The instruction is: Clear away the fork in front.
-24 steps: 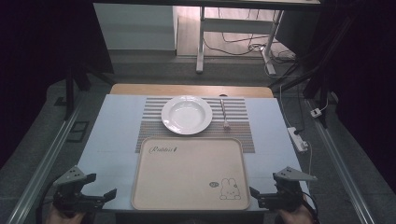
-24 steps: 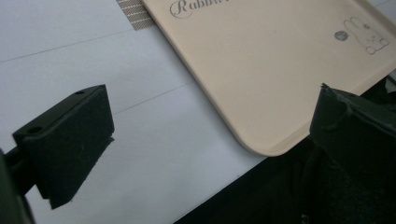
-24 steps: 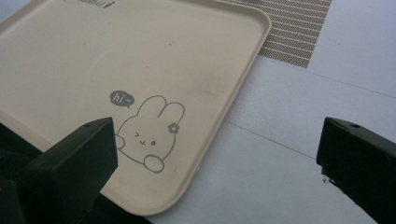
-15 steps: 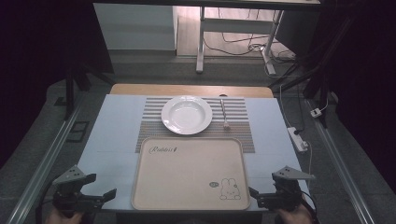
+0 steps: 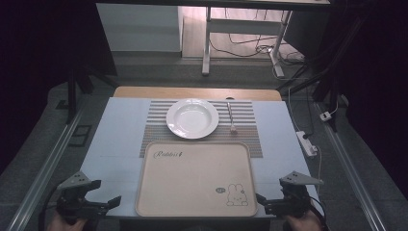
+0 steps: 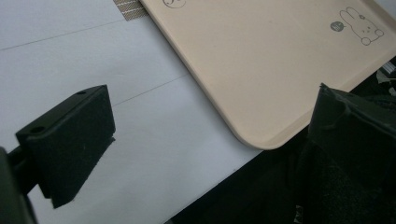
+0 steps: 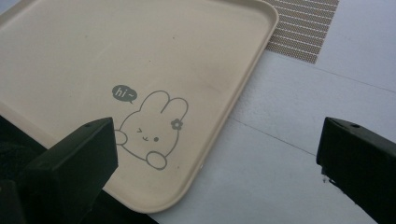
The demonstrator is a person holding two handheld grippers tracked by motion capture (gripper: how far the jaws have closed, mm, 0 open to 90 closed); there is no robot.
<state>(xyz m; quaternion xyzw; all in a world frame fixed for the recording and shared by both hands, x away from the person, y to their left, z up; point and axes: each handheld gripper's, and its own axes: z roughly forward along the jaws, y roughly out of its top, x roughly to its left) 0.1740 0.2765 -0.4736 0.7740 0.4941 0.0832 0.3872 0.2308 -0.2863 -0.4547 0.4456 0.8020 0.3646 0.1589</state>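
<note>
A beige tray [image 5: 195,178] with a rabbit drawing lies at the near middle of the white table [image 5: 118,139]. Behind it, on a striped placemat [image 5: 154,122], rest a white plate [image 5: 192,118] and a spoon [image 5: 231,118] to its right. My left gripper [image 5: 107,193] hovers open by the tray's near left corner [image 6: 261,70], and nothing sits between its jaws [image 6: 215,105]. My right gripper [image 5: 263,204] stands open at the tray's near right corner [image 7: 140,60], jaws [image 7: 219,135] wide apart over the tray's rim and bare table.
A white power strip [image 5: 308,143] with its cable lies off the table's right edge. Metal rails [image 5: 53,159] run along both sides of the table. A wooden strip [image 5: 192,92] borders the far edge, and desk legs with cables [image 5: 240,43] stand beyond.
</note>
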